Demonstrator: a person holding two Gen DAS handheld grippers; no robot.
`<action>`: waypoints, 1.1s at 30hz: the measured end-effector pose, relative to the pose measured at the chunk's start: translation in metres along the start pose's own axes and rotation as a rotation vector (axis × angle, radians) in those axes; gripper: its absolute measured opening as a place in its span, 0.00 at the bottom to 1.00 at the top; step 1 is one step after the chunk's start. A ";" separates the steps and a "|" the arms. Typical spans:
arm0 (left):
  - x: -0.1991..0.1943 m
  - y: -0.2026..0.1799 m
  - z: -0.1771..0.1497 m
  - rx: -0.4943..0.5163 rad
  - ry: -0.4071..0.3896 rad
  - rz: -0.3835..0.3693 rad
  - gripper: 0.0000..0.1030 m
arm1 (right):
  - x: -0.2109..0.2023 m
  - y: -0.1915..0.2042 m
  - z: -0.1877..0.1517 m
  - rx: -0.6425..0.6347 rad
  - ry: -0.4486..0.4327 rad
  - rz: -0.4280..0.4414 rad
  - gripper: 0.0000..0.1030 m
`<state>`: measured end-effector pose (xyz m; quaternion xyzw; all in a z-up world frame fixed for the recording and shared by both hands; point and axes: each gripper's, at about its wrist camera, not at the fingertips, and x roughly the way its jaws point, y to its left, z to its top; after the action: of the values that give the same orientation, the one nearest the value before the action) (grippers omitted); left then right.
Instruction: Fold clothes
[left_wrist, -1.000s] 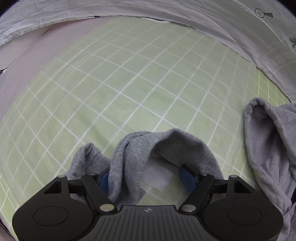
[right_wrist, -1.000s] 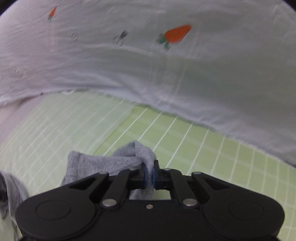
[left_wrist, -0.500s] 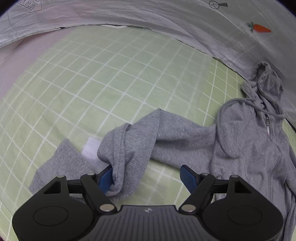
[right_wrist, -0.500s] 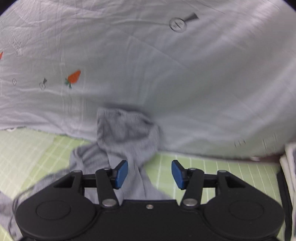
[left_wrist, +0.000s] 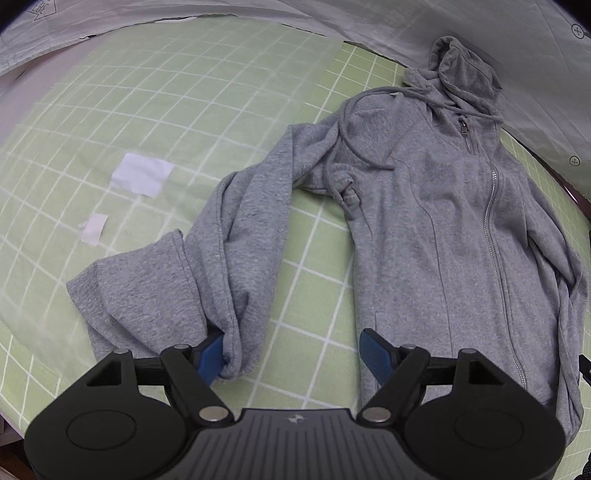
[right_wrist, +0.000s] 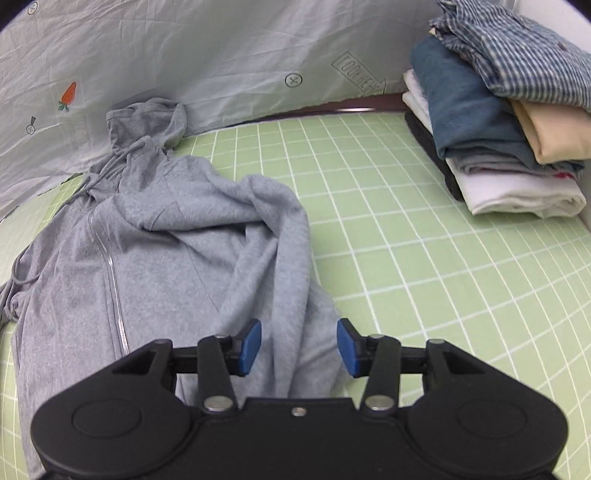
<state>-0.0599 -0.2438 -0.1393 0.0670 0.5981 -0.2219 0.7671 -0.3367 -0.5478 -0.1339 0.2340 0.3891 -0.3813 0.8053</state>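
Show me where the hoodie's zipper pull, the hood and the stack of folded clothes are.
zipper pull (left_wrist: 464, 130), left wrist view, metal tab
hood (right_wrist: 147, 118), right wrist view, outer fabric
stack of folded clothes (right_wrist: 517, 192), right wrist view, bottom white piece

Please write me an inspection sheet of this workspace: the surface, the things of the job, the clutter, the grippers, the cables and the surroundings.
Surface: green checked mat.
Job's things: grey zip hoodie lying front up, sleeves unfolded.
Clutter: two white scraps on the mat.
Grippers: left gripper open, one pad beside a sleeve; right gripper jaws closing, apart over hoodie fabric.
Cables: nothing seen.
Surroundings: pale printed sheet; stack of folded clothes.
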 end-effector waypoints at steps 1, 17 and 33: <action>-0.001 -0.004 -0.006 -0.006 -0.002 0.003 0.75 | -0.001 -0.006 -0.004 0.014 0.015 0.034 0.45; 0.017 -0.064 -0.068 0.050 0.010 0.136 0.76 | -0.026 -0.053 0.015 -0.046 -0.024 0.308 0.01; 0.006 -0.030 -0.056 -0.082 -0.052 0.204 0.78 | -0.032 -0.080 0.073 -0.159 -0.243 -0.118 0.48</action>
<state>-0.1210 -0.2519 -0.1549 0.0901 0.5765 -0.1197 0.8032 -0.3808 -0.6311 -0.0719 0.0983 0.3308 -0.4212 0.8387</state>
